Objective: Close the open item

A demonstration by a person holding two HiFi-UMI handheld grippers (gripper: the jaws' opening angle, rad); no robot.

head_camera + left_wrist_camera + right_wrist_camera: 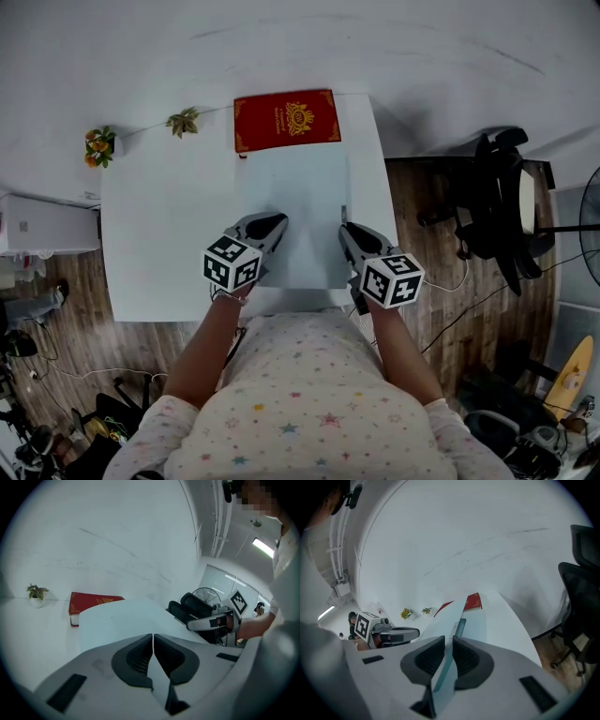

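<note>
Two jaw pairs, both closed down to a thin gap. Left gripper [153,641]: pads pinch the near edge of a pale blue-grey folder [117,620], and the sheet runs on past the tips. Right gripper [451,648]: same grip, with the sheet seen edge-on between the pads. The pinched leaf is the top flap, lifted clear of a lower leaf that lies flat. A dark strip shows between the two leaves; I cannot tell what it is.

Head view: left gripper [272,225] and right gripper [347,232] hold the folder [295,206] at its near left and near right edges. The folder sits mid-table, with its far edge at a closed red book [286,120]. The white table [159,234] also carries two small potted plants [185,121] at its far left. An office chair [497,202] stands on the wood floor to the right.
</note>
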